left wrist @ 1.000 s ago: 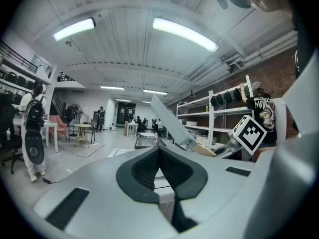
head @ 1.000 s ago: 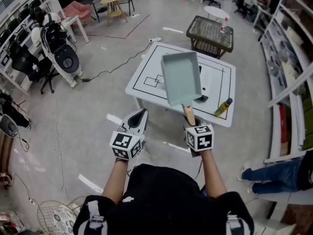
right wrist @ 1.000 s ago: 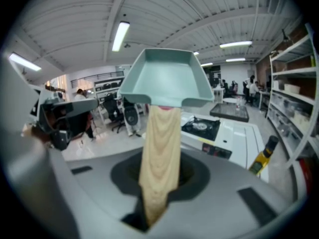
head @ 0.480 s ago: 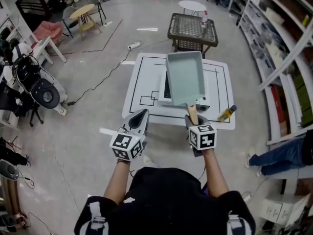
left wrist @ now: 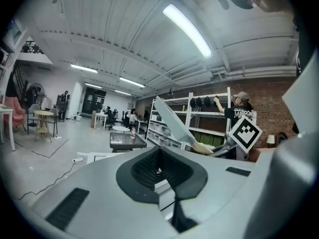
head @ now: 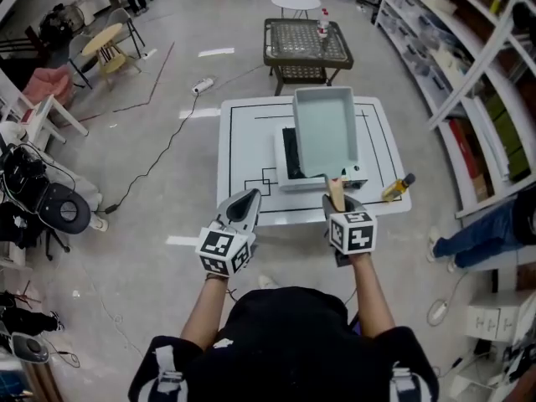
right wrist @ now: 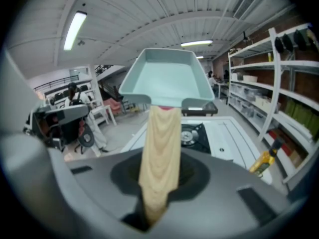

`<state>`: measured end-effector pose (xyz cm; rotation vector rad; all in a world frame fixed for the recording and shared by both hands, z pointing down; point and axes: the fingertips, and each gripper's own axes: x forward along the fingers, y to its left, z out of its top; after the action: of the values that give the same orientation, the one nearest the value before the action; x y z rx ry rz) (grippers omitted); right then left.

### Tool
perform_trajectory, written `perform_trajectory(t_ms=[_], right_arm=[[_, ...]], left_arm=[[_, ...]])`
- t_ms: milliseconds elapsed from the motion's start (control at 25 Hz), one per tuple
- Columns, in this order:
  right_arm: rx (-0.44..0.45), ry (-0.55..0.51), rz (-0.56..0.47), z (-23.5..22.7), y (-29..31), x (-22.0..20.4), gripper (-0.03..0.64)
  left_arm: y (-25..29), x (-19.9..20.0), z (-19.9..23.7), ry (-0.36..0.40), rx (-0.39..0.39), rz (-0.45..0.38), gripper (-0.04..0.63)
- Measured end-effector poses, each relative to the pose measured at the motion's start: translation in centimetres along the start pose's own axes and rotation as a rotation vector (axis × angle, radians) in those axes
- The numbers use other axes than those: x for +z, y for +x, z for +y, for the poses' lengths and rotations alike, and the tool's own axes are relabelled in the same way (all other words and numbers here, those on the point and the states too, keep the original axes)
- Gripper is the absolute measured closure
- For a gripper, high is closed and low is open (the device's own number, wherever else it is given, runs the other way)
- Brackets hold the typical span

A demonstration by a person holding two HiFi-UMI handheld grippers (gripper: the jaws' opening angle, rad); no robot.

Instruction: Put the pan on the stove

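A pale teal rectangular pan (head: 325,131) with a wooden handle (head: 337,193) hangs in the air over the table. My right gripper (head: 337,204) is shut on that handle (right wrist: 160,148), with the pan (right wrist: 167,78) tilted up ahead of it. Below it a stove (head: 290,154) with a black burner (right wrist: 192,135) sits on the white table (head: 243,141). My left gripper (head: 244,201) is level with the right one on the left, short of the table's front edge, shut with nothing in it (left wrist: 162,171). From there the pan (left wrist: 174,121) shows edge-on.
A yellow bottle (head: 398,187) lies at the table's right front corner (right wrist: 264,161). Behind the table stands a dark wire table (head: 306,40) with a bottle (head: 322,25). Shelves (head: 452,57) line the right side. A cable (head: 159,157) crosses the floor at the left.
The person has walked up to the white table. The pan, still in the right gripper, now hangs over the stove. Both grippers kept their pose.
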<state>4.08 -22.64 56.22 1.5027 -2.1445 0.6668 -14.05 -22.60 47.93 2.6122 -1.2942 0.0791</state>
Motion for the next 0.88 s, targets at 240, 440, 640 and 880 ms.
perform_trajectory(t_ms=[240,440,640,880], right_arm=[[-0.062,0.018,0.014,0.3,0.3,0.0,0.535],[-0.090,0.041,0.036,0.0,0.5,-0.7,0.535],[-0.104,0.048,0.044,-1.0,1.3,-0.9,0.535],[-0.143,0.048,0.088,-2.7,3.0,-0.6,0.535]], left_arm=[[0.8,-1.0,0.9,-0.031,-0.075,0.032,0.569],[0.7,-2.1,1.1,-0.047,-0.082,0.055,0.569],[1.4,-2.9,1.1,-0.047,-0.085,0.075,0.569],[2.8,-2.0,1.7,-0.033,-0.076,0.069,0.569]])
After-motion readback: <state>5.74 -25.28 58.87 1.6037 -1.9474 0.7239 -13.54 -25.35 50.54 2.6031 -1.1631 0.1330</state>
